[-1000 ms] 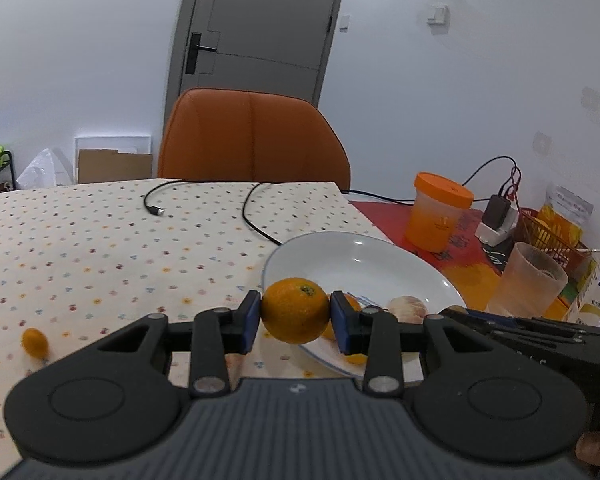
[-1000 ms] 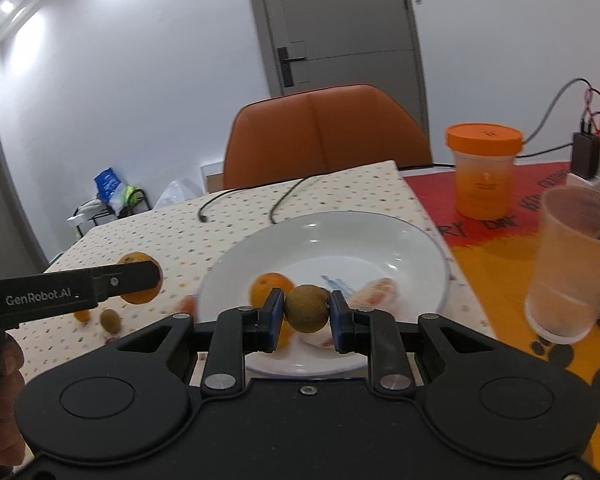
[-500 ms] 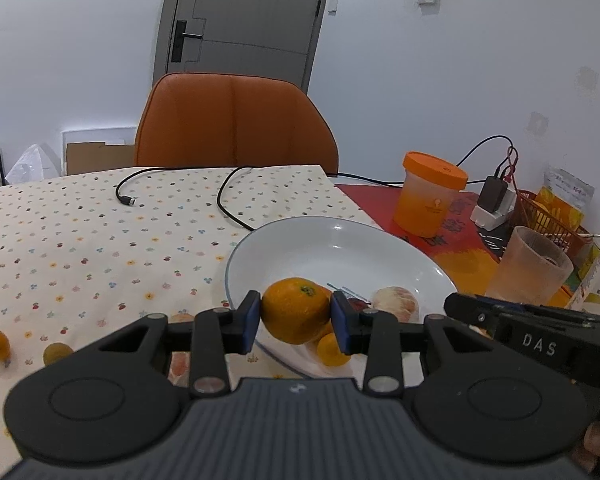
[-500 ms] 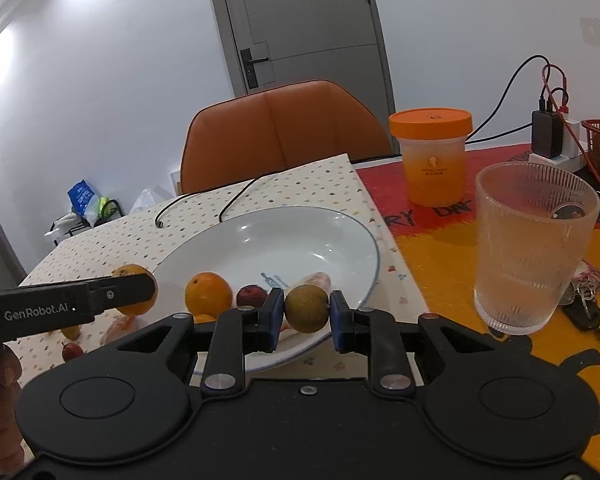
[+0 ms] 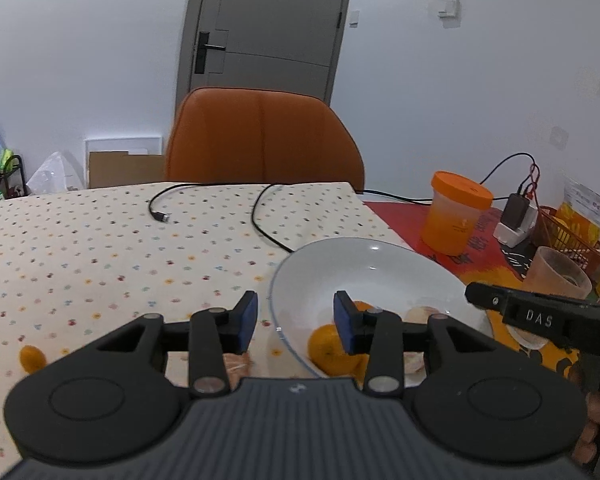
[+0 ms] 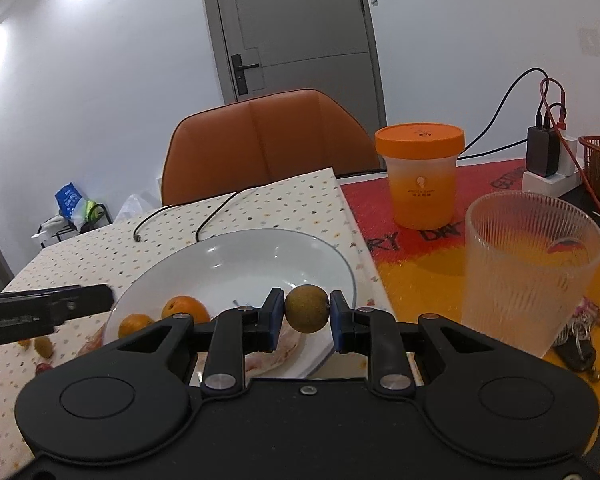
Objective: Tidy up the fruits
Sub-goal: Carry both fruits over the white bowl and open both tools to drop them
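The small brown-green fruit (image 6: 307,309) sits pinched between the pads of your right gripper (image 6: 306,316), held across its middle just above the near rim of the white plate (image 6: 332,256). It looks light, firm and round with a dull skin, so it can roll out if you slacken unevenly; keep the pads on its widest part and press gently, since harder squeezing would likely bruise it. To the left of that claw and a little beyond it, two oranges (image 6: 185,308) already lie on the plate. Your left gripper (image 5: 295,316) has just been opening: its jaws stand apart with nothing between them, and an orange (image 5: 330,346) rests on the plate just below its right pad. Beyond the plate stand the orange-lidded jar (image 6: 420,176) and, to the right, the ribbed glass (image 6: 528,268), which looks easy to knock.
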Demonstrator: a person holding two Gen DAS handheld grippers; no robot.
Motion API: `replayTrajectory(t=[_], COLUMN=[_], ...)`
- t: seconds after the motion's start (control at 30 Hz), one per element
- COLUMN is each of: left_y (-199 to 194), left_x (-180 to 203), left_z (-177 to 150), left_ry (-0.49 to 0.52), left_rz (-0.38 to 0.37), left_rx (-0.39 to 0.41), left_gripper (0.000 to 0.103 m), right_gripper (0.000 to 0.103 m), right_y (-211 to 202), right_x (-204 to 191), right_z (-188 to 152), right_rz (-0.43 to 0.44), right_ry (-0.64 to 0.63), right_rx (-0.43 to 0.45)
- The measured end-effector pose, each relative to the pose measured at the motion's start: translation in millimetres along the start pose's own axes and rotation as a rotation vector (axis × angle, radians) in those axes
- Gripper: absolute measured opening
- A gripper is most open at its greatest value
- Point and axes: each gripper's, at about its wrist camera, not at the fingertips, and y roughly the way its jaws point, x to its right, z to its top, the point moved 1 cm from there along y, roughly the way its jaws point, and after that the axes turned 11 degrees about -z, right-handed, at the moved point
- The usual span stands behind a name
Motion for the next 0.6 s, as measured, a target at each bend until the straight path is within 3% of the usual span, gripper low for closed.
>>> replayTrajectory(t=[0.2, 0.47, 0.6], left_y=[-11, -28, -39], left_x=[-15, -35, -44], left_z=[1, 0, 0], left_ry=[-0.011, -0.037, -0.046], left_rz=[0.038, 0.072, 0.09], left_rx=[0.01, 0.014, 0.023], left_gripper=[0.049, 0.051, 0.06], right_gripper=[0.023, 0.024, 0.038], right_y=[5, 7, 7], right_x=[-3, -21, -34], right_z=[8, 12, 7], right_rz=[-0.003, 0.054, 0.056], right_ry=[-0.003, -0.01, -0.04], right_rx=[0.014, 0.015, 0.003])
